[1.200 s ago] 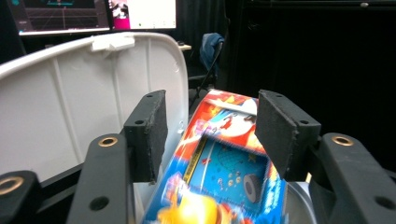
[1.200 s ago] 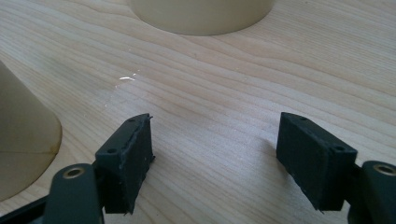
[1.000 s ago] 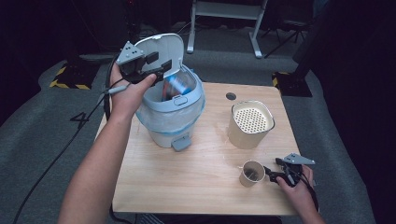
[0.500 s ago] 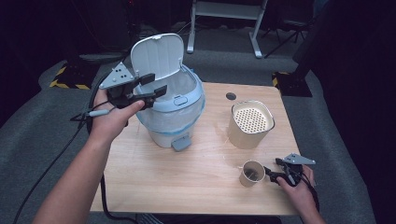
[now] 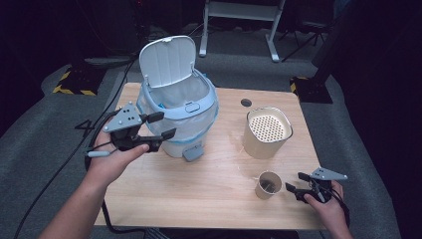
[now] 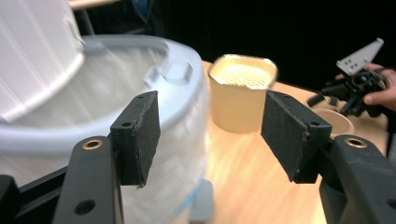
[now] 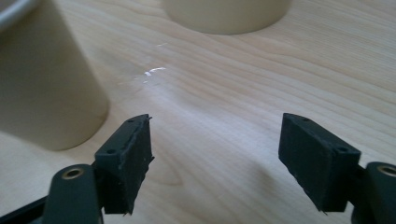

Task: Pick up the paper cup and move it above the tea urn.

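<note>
Pale-blue plastic pedal bin (image 5: 180,117) with a clear liner stands at the bench's (image 5: 199,199) far left, its white lid (image 5: 166,59) tipped up and open. Just beside its front wall hangs the left claw (image 5: 160,125), empty, its jaws apart and just now widening. The right claw (image 5: 293,183), also empty and just opening, sits next to a small paper cup (image 5: 268,184), near a cream perforated-top canister (image 5: 267,131). A careless left swing could, I judge, nudge the light bin or knock the lid shut.
</note>
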A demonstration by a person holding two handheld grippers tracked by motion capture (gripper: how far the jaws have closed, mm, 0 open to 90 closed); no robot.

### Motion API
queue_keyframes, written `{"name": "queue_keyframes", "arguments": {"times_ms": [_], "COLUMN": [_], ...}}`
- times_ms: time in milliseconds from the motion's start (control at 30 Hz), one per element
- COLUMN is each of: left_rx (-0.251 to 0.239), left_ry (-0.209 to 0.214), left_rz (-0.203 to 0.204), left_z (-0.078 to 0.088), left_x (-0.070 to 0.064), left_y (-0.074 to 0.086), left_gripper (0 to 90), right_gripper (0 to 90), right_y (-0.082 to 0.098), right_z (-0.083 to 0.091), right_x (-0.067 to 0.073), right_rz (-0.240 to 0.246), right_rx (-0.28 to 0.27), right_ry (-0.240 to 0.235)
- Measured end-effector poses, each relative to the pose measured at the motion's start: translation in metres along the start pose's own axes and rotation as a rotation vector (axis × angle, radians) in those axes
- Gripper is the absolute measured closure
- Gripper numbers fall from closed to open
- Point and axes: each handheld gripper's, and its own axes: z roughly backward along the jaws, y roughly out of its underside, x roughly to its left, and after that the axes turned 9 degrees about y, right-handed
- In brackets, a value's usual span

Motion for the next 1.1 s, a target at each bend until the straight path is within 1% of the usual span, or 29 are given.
{"name": "queue_keyframes", "arguments": {"times_ms": [33, 67, 167, 300, 367, 400, 467, 533, 600, 667, 700, 733, 833, 967, 1033, 1067, 1100], "left_rx": [0.000, 0.010, 0.032, 0.056, 0.065, 0.076, 0.097, 0.124, 0.145, 0.155, 0.157, 0.168, 0.187, 0.230, 0.250, 0.256, 0.266], "left_ry": [0.000, 0.010, 0.010, 0.015, 0.026, 0.031, 0.027, 0.015, 0.006, 0.010, 0.014, 0.007, 0.001, -0.003, -0.009, -0.011, -0.012], "left_rz": [0.000, 0.003, 0.008, 0.020, 0.039, 0.050, 0.065, 0.070, 0.083, 0.104, 0.126, 0.123, 0.145, 0.157, 0.157, 0.168, 0.169], "left_z": [0.000, -0.001, -0.003, -0.009, -0.013, -0.015, -0.019, -0.023, -0.026, -0.029, -0.031, -0.032, -0.037, -0.044, -0.047, -0.048, -0.049], "left_x": [0.000, -0.003, -0.007, -0.008, -0.007, -0.007, -0.005, -0.004, -0.003, -0.002, -0.002, -0.001, 0.000, 0.000, 0.001, 0.001, 0.001], "left_y": [0.000, 0.008, 0.022, 0.042, 0.054, 0.060, 0.072, 0.083, 0.094, 0.103, 0.110, 0.114, 0.127, 0.144, 0.152, 0.155, 0.158], "left_gripper": [37.7, 37.6, 37.6, 37.6, 37.6, 37.4, 37.3, 37.3, 37.3, 37.3, 37.3, 37.3, 37.3, 37.3, 37.3, 37.3, 37.3], "right_gripper": [25.3, 24.9, 24.1, 21.9, 17.9, 17.3, 16.3, 16.3, 16.3, 16.3, 16.4, 16.5, 16.3, 16.2, 16.2, 16.2, 16.2], "right_y": [0.000, 0.001, 0.003, 0.004, 0.005, 0.005, 0.006, 0.006, 0.005, 0.005, 0.004, 0.004, 0.001, -0.003, -0.004, -0.005, -0.006], "right_z": [0.000, 0.003, 0.007, 0.013, 0.014, 0.014, 0.015, 0.017, 0.019, 0.020, 0.020, 0.021, 0.018, 0.009, 0.005, 0.003, 0.002], "right_x": [0.000, 0.003, 0.008, 0.014, 0.017, 0.019, 0.022, 0.026, 0.031, 0.037, 0.039, 0.042, 0.048, 0.059, 0.065, 0.067, 0.069], "right_rz": [0.000, 0.014, 0.023, 0.044, 0.046, 0.045, 0.047, 0.049, 0.064, 0.076, 0.080, 0.082, 0.083, 0.065, 0.075, 0.077, 0.075], "right_rx": [0.000, -0.002, -0.006, -0.012, -0.014, -0.015, -0.025, -0.040, -0.045, -0.048, -0.053, -0.056, -0.069, -0.083, -0.091, -0.095, -0.099], "right_ry": [0.000, -0.018, -0.043, -0.076, -0.111, -0.124, -0.146, -0.155, -0.174, -0.181, -0.184, -0.189, -0.197, -0.221, -0.223, -0.224, -0.227]}}
